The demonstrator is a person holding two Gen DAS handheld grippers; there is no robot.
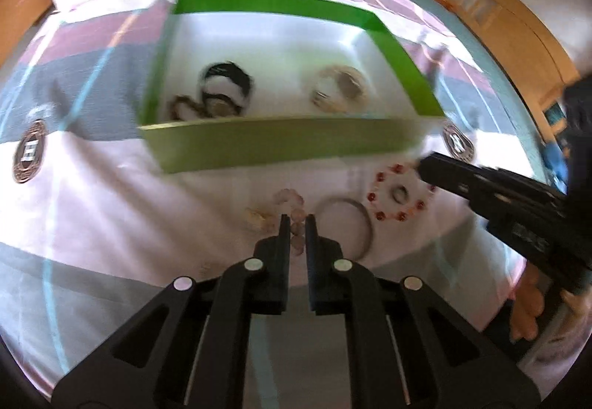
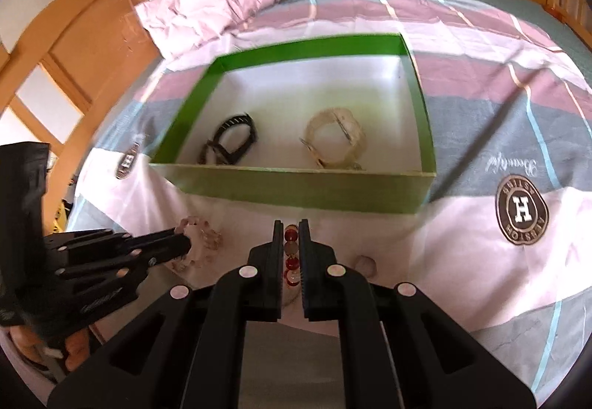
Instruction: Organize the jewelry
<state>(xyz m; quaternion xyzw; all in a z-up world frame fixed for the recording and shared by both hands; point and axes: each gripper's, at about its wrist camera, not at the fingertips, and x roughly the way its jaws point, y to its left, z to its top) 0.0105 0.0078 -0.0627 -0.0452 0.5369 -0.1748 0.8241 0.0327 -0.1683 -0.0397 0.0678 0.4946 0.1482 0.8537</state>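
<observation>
My right gripper [image 2: 288, 233] is pinching the red bead bracelet [image 2: 291, 253] between nearly closed jaws, just near of the green box [image 2: 296, 187]. My left gripper [image 1: 297, 224] is straddling the pale pink bracelet [image 1: 292, 205] on the bedsheet [image 1: 111, 224], jaws narrowly apart; whether they are gripping it, I cannot tell.

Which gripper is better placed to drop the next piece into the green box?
Right. The right gripper is already shut on the red bead bracelet, just before the green box; the left gripper only straddles the pale pink bracelet.
</observation>
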